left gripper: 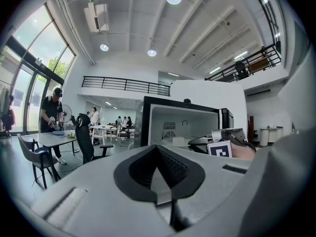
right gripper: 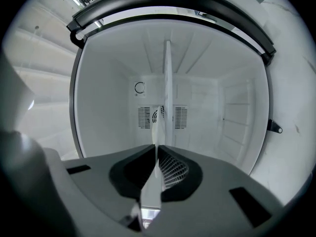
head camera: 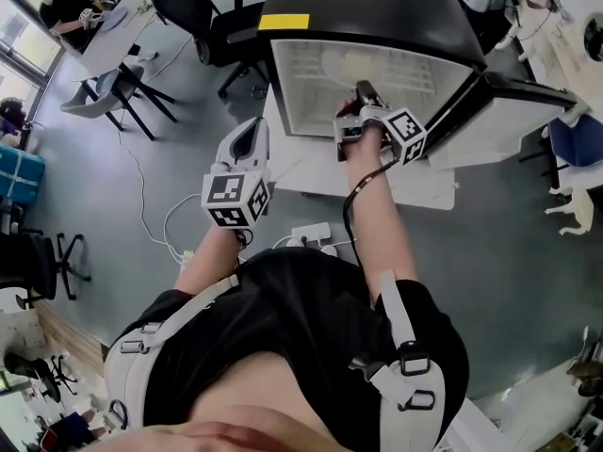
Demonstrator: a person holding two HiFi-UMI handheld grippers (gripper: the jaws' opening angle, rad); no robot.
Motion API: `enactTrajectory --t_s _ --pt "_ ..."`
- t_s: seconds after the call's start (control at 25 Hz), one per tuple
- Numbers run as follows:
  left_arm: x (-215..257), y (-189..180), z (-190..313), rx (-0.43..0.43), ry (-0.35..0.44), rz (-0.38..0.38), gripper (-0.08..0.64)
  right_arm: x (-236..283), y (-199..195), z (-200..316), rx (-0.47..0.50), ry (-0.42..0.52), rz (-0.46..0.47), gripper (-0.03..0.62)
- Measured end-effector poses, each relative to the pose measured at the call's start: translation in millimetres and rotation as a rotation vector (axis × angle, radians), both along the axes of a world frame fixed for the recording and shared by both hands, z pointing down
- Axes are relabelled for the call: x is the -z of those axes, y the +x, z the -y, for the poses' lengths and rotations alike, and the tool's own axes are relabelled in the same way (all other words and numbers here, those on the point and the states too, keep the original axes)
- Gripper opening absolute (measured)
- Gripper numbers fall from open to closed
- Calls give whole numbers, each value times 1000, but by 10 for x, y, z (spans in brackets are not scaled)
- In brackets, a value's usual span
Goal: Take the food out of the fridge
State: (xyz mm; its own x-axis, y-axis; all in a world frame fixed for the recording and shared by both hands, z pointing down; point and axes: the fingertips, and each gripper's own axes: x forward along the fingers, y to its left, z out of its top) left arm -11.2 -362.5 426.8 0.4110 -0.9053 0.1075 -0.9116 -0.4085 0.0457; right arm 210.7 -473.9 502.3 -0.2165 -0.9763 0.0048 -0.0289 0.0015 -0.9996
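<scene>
A small black fridge (head camera: 367,12) stands open in front of me, white inside (right gripper: 103,107). A pale round plate (head camera: 350,64) lies on its shelf. My right gripper (head camera: 363,90) reaches into the fridge. In the right gripper view its jaws (right gripper: 157,151) are pressed on the plate's thin white rim (right gripper: 166,83), seen edge-on. What is on the plate does not show. My left gripper (head camera: 251,130) hangs outside, left of the fridge, its jaws (left gripper: 159,149) shut and empty. From there the fridge (left gripper: 148,117), the plate (left gripper: 180,141) and the right hand's marker cube (left gripper: 219,149) show.
The fridge door (head camera: 513,111) is swung open to the right. The fridge sits on a low white base (head camera: 415,182). A power strip (head camera: 309,235) and cables lie on the floor by my feet. Office chairs (head camera: 179,8) and a table with a person (left gripper: 52,112) are at the left.
</scene>
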Motion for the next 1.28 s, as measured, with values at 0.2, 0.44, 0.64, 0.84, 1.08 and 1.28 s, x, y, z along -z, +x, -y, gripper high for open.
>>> enactTrajectory --t_s 0.2,0.44,0.64,0.84,1.08,1.28 --pt "-7 90 47 -25 2 -17 2 49 54 -134 13 38 3 29" --pt "-11 222 129 -65 -3 -40 2 98 104 -410 64 15 31 29" --pt "-31 397 197 -107 -11 -51 2 190 240 -662 57 35 29 29" --pt "-56 596 219 -151 -22 -64 2 214 489 -976 40 20 -8 29" --pt "-73 873 216 -208 -31 -68 2 254 750 -1325 -7 39 -16 29" --pt "-93 1075 168 -255 -40 -58 2 206 896 -1580 -27 46 -17 29"
